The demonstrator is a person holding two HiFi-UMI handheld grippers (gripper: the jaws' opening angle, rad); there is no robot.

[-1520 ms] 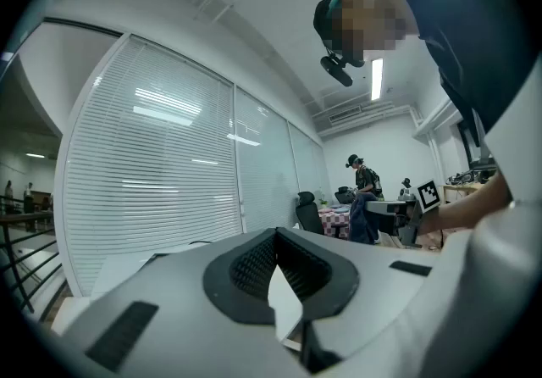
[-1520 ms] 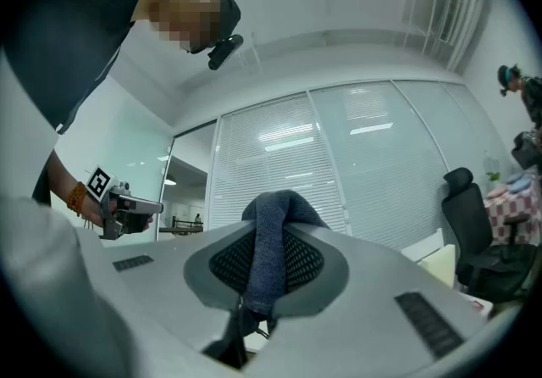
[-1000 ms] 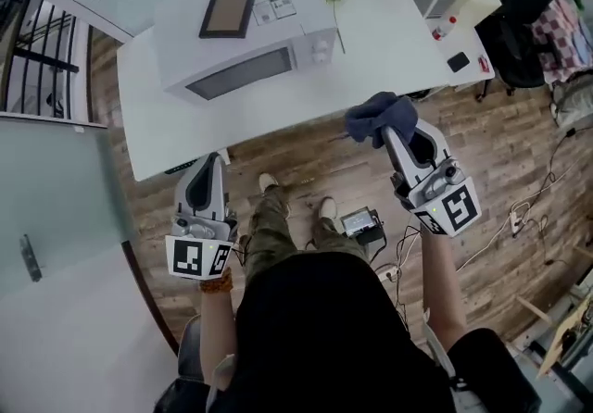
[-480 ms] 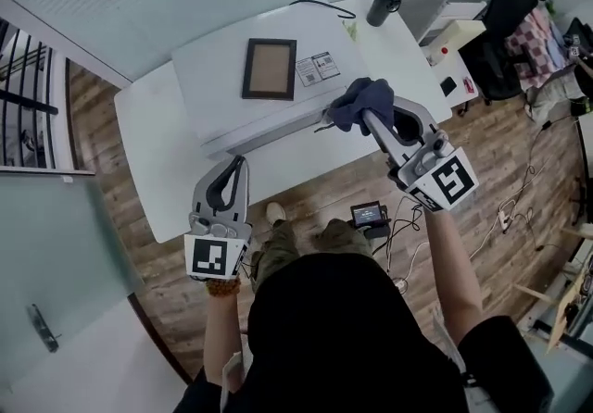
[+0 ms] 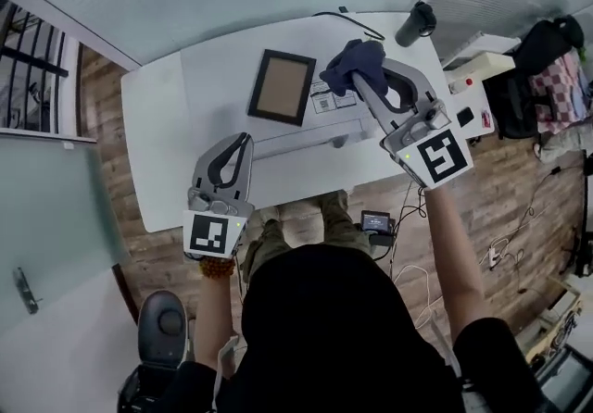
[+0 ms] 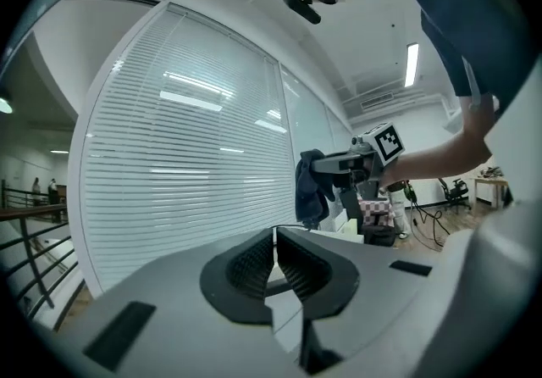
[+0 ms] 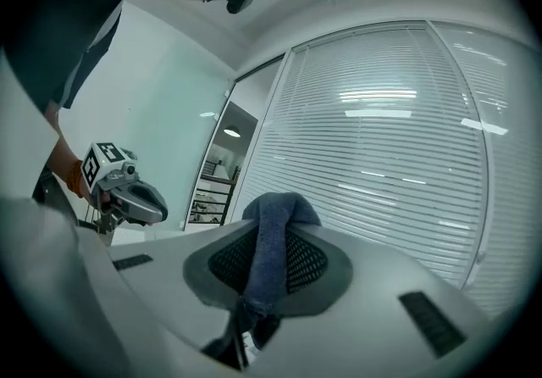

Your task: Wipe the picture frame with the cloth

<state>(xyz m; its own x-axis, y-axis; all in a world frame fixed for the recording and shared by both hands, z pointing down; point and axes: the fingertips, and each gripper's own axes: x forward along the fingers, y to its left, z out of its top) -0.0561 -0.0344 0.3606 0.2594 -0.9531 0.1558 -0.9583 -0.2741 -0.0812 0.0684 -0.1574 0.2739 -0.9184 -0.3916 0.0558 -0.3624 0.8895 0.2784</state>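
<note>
A dark-framed picture frame [image 5: 282,87] with a tan inside lies flat on top of the white microwave [image 5: 278,129] on the white table [image 5: 157,147]. My right gripper [image 5: 359,78] is shut on a dark blue cloth [image 5: 350,64], held above the microwave's top just right of the frame. The cloth [image 7: 273,241] is pinched between the jaws in the right gripper view. My left gripper [image 5: 243,141] is shut and empty over the microwave's front edge, below the frame. In the left gripper view, its jaws [image 6: 275,259] meet, and the cloth [image 6: 310,190] hangs from the right gripper beyond.
A dark bottle [image 5: 415,24] stands at the table's far right corner, a black cable [image 5: 347,20] behind the microwave. Stickers [image 5: 329,98] sit on the microwave top beside the frame. An office chair [image 5: 556,55] with clothes stands at right; wires lie on the wooden floor [image 5: 482,207].
Both grippers have moved forward from over the floor to over the microwave. The right one with the cloth now hangs beside the frame; the left has reached the microwave's front edge.
</note>
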